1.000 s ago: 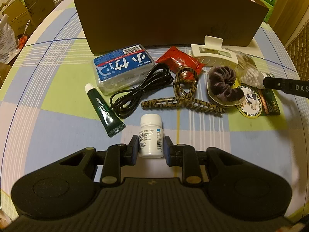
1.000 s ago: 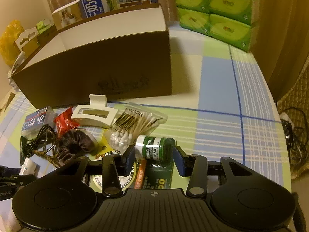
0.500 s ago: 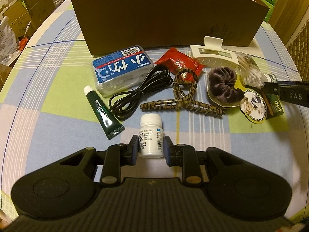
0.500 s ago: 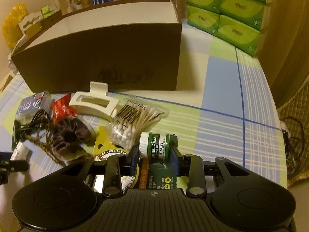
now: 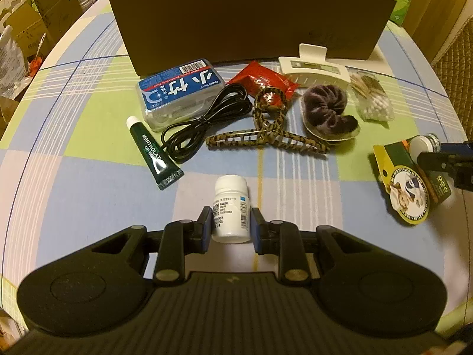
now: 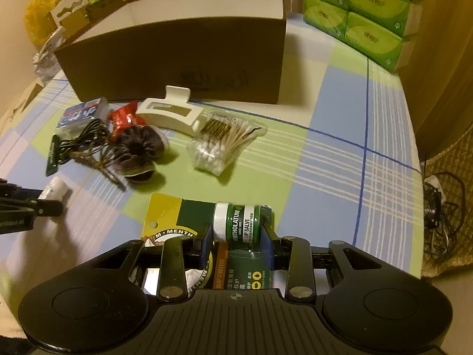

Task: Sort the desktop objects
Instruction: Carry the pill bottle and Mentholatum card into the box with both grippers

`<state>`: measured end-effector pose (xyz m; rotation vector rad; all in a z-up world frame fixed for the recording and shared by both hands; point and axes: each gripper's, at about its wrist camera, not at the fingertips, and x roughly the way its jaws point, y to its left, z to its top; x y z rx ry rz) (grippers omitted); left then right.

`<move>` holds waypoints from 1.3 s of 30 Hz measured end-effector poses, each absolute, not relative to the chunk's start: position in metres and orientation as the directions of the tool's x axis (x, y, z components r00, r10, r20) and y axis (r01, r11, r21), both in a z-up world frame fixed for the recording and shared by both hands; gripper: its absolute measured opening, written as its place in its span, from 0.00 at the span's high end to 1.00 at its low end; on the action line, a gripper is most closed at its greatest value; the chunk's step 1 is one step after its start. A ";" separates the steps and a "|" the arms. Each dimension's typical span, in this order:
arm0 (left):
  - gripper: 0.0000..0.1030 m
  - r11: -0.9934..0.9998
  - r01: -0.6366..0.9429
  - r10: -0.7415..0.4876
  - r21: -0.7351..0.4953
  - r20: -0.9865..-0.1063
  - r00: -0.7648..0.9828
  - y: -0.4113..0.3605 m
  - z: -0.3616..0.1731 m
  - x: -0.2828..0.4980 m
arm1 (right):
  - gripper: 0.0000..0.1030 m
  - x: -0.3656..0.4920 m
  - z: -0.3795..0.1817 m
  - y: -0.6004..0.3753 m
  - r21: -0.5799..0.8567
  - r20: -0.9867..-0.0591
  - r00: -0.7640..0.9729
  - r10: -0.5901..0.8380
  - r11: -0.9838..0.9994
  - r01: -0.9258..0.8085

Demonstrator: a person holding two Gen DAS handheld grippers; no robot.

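Jaws clamp both: left on a pill bottle (image 5: 231,209), right, just closed, on a lip salve jar (image 6: 240,222).

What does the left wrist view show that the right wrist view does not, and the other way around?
Only the left wrist view shows the left gripper shut on the white pill bottle.

Only the right wrist view shows the right gripper shut on the lip salve jar, and the stacked green tissue packs.

Both show the brown box, the white hair claw, the cotton swabs and the dark scrunchie.
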<state>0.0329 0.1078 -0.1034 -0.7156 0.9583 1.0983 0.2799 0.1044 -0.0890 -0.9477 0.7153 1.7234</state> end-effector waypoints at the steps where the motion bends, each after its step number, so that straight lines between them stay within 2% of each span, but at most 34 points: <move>1: 0.79 0.315 -0.949 0.404 -0.021 -0.902 0.154 0.106 -0.102 0.032 | 0.69 0.280 -0.087 0.102 0.030 -0.853 -0.194 0.484 -0.326 -0.945; 20: 0.79 0.269 -0.962 0.510 -0.047 -0.840 0.184 0.088 -0.043 0.025 | 0.69 0.262 -0.044 0.086 0.057 -0.804 -0.248 0.541 -0.345 -0.937; 39: 0.79 0.330 -0.943 0.584 -0.042 -0.775 0.239 0.146 -0.002 0.031 | 0.69 0.236 -0.010 0.130 0.067 -0.745 -0.270 0.610 -0.335 -0.940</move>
